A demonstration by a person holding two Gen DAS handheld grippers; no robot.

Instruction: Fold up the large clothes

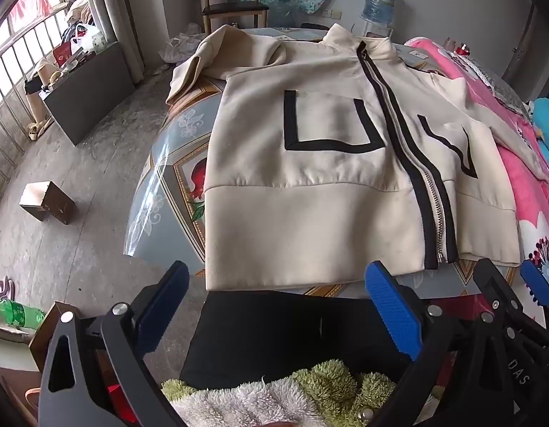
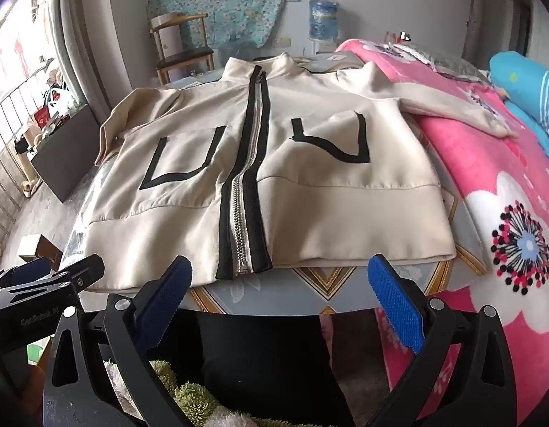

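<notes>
the only legible writing is "das" on the right gripper (image 1: 516, 284) body, seen from the left wrist. the left gripper (image 1: 278, 306) gapes wide, holding nothing, short of the hem; the right gripper gapes wide too, empty. the cream jacket (image 1: 310, 163) lies zipped and flat on the patterned table (image 1: 168, 163), one sleeve over the pink blanket (image 2: 488, 185). a wooden chair (image 1: 232, 7) and water jug (image 1: 379, 0) stand behind.
</notes>
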